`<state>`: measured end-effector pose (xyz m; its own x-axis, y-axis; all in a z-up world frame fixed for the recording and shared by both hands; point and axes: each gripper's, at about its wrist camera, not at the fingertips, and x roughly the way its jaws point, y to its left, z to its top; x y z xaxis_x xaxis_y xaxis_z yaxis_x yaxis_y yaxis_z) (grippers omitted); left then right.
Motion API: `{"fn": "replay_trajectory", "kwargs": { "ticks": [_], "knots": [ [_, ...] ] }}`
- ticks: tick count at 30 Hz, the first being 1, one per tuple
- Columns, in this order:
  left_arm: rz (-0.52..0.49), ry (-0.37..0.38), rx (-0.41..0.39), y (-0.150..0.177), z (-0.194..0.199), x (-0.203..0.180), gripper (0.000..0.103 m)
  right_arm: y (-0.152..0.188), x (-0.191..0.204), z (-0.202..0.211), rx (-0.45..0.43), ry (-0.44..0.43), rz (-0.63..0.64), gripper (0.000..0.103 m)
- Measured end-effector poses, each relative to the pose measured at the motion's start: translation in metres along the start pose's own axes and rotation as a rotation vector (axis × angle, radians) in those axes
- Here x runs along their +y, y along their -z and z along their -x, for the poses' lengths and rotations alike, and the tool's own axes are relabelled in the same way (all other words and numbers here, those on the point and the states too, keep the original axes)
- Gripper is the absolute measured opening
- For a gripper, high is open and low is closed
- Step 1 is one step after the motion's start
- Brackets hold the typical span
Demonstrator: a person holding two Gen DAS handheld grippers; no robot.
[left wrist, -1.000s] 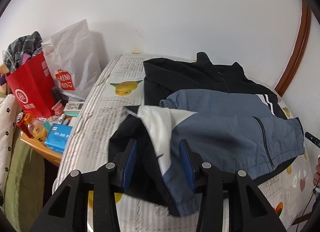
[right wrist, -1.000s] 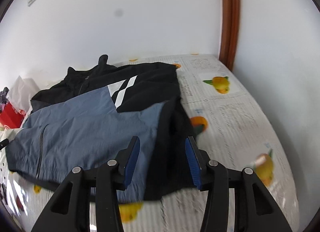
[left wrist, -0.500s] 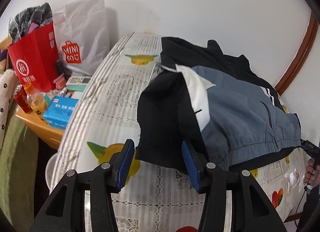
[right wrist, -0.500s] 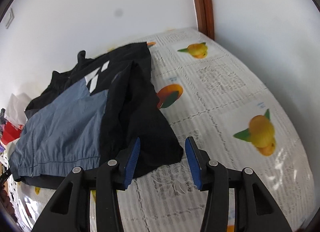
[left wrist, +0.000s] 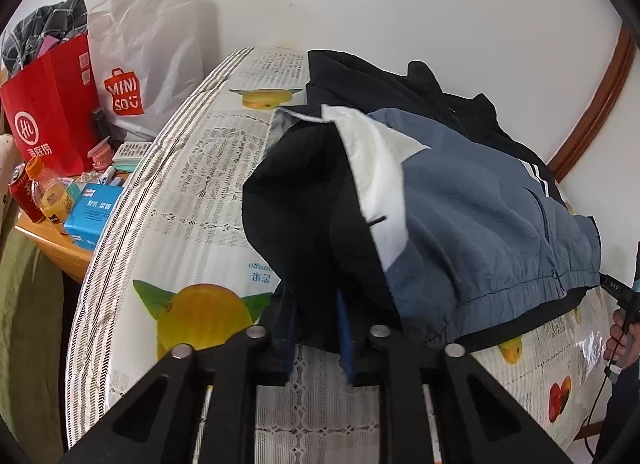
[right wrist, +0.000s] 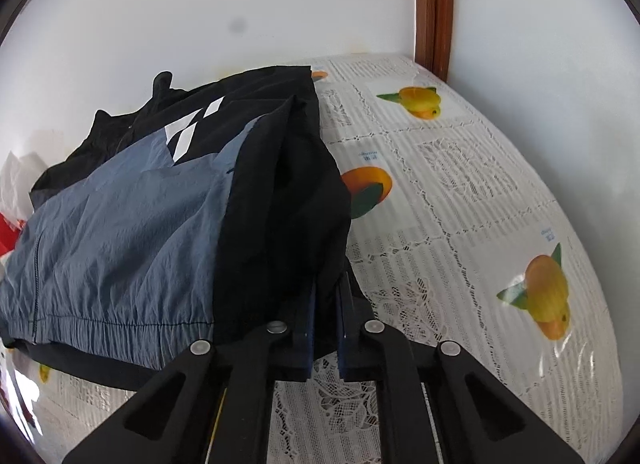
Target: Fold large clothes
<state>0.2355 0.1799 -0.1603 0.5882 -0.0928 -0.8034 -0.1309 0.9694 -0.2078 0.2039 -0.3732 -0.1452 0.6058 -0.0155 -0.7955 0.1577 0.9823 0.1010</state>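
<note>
The black, grey-blue and white jacket (left wrist: 472, 223) is of thin woven cloth, matt and finely crinkled, with a gathered elastic hem. It lies on a glossy clear plastic cover over a white lace tablecloth printed with fruit (right wrist: 460, 199); the plastic shines in wet-looking patches. The black left gripper (left wrist: 316, 328) and the black right gripper (right wrist: 326, 328) look like matt hard plastic, with small silver metal pins and blue rubbery pads (left wrist: 343, 328). The red shopping bag (left wrist: 48, 111) is smooth paper. The white shopping bag (left wrist: 148, 47) is wrinkled. The brown door frame (right wrist: 434, 7) is polished wood.
</note>
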Motion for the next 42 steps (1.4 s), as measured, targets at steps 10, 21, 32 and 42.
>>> {"fn": "replay_trajectory", "kwargs": {
  "ticks": [10, 21, 32, 42],
  "knots": [
    [-0.049, -0.004, -0.017, 0.027, 0.04, 0.0, 0.01, 0.026, -0.006, 0.04, 0.009, -0.049, 0.005, 0.006],
    [-0.055, -0.014, 0.001, 0.069, 0.074, -0.001, 0.016, 0.058, -0.015, 0.071, 0.035, 0.023, 0.012, 0.012],
    [-0.057, 0.022, -0.086, 0.074, 0.119, -0.012, 0.038, 0.035, 0.011, 0.113, -0.085, -0.034, 0.057, 0.044],
    [-0.068, 0.059, -0.002, 0.077, 0.086, -0.038, 0.038, 0.041, 0.036, 0.069, -0.037, -0.057, 0.055, 0.045]
  ]
}}
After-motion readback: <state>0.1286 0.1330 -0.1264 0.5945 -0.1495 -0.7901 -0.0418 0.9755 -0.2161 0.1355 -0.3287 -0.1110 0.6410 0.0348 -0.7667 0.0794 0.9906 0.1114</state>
